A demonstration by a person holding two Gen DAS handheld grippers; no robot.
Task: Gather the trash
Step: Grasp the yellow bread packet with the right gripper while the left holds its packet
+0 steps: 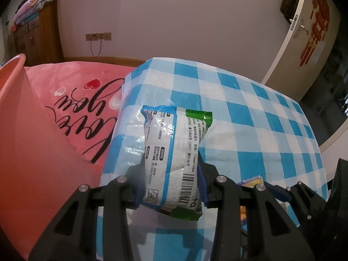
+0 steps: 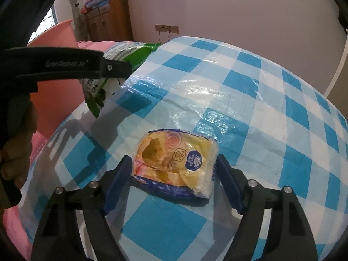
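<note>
- So the job looks roughly half done, as I judge it: one piece of trash is picked up, one still lies on the bench (image 2: 271,91), and nothing can be seen dropped in the pink bin (image 1: 13,100) yet.
- The left tool (image 1: 171,187) is clamped on a white and green packet (image 1: 174,152), its blue pads pressing both sides; the packet is lifted off the checked cloth, sticking up and forward out of the grip.
- In the right wrist view that same packet (image 2: 121,54) hangs out over the left edge of the bench, with the bin (image 2: 56,32) just beyond it, so dropping it there seems the next step for that hand.
- The right tool (image 2: 174,178) stands apart, one finger either side of a yellow tissue pack (image 2: 174,163) that lies flat on the bench.
- The left pad looks to be touching or just beside the pack's edge; the right pad is close, but I cannot tell whether it touches.
- Left to do, by my reckoning: close on the yellow pack, lift it, and carry both to the bin.
</note>
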